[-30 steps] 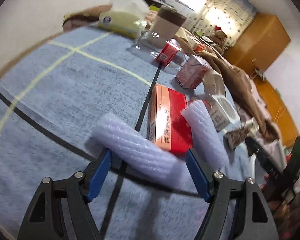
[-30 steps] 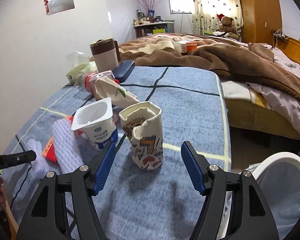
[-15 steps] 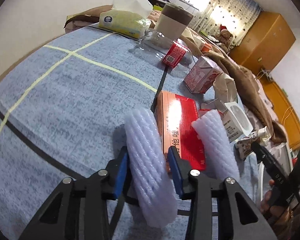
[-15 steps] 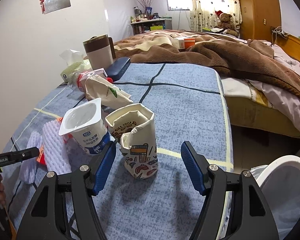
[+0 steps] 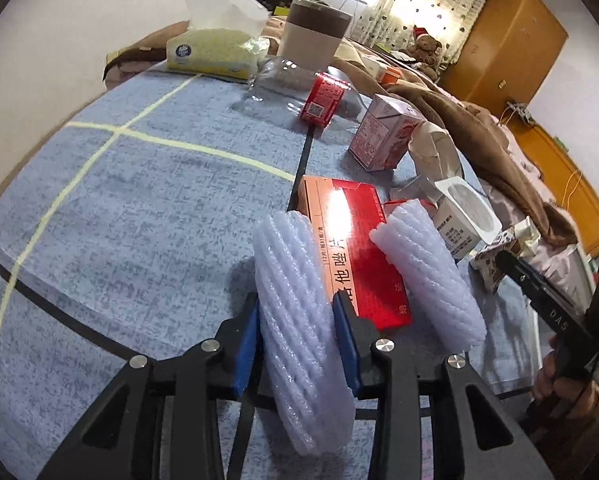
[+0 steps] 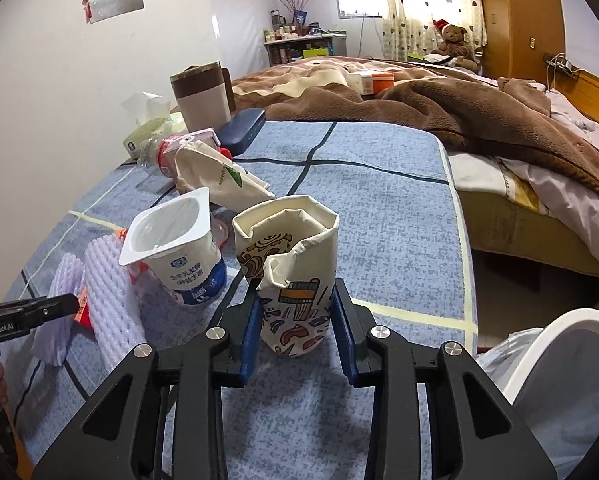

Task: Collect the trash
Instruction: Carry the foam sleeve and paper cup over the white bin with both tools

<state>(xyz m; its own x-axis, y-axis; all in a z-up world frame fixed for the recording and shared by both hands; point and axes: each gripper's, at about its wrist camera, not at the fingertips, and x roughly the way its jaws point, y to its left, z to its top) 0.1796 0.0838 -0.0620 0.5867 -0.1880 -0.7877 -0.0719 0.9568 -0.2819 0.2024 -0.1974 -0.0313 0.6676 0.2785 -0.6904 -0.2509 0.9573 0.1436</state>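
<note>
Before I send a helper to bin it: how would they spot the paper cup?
On the blue checked bedspread, near the white bin, stands a crumpled paper cup between the right gripper pads. Unlike the white yogurt pot beside it, it has colourful cartoon prints and a caved-in rim.

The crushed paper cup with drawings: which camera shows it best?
The right wrist view: the crushed paper cup stands upright in the centre, between the right claw's pads, its open rim visible. The left wrist view shows only a small part of it at the right edge.
</note>
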